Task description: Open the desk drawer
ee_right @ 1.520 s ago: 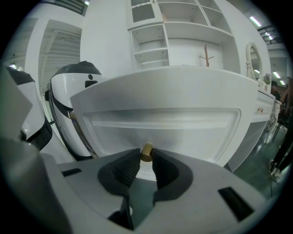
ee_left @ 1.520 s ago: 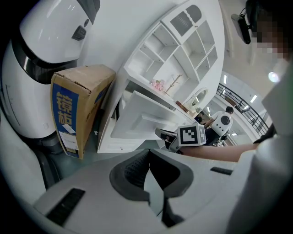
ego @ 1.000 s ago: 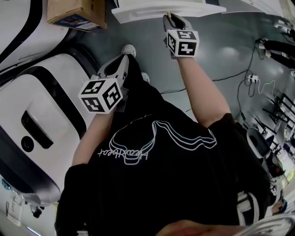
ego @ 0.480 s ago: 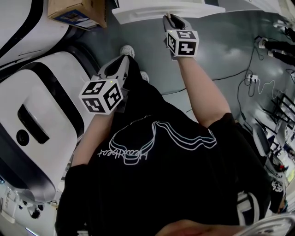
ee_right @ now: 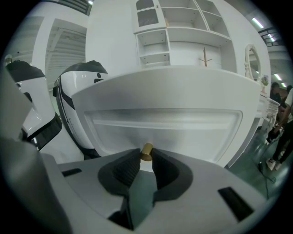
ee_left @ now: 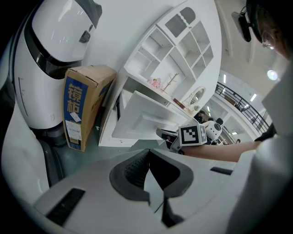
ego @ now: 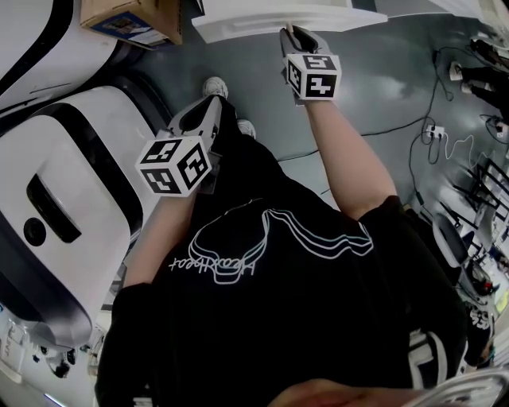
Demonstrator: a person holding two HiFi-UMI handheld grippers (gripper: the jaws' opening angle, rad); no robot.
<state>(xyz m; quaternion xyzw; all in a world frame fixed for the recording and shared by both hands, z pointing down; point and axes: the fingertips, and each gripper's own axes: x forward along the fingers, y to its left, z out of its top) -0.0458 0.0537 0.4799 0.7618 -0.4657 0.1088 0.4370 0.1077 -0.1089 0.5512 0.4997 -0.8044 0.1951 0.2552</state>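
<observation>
Plainly white, the drawer [ee_right: 160, 119] has a recessed front panel and one small brass knob [ee_right: 146, 151], and it stands pulled out from the desk [ee_left: 137, 64]. The right gripper [ee_right: 145, 161] has its jaws clamped on that knob. What lies inside the drawer no view shows. Only the left gripper view gives the drawer's side, with a cardboard box [ee_left: 82, 107] just beside the desk; the left gripper [ee_left: 149, 160], back from the desk, has its jaws together on nothing.

Drawer [ego: 270, 20] and cardboard box [ego: 131, 17] are running off head view's top edge. Right gripper [ego: 293, 32] is hiding knob [ee_right: 146, 152] there. Shelf trinkets [ee_left: 156, 83] are showing too small to identify.
</observation>
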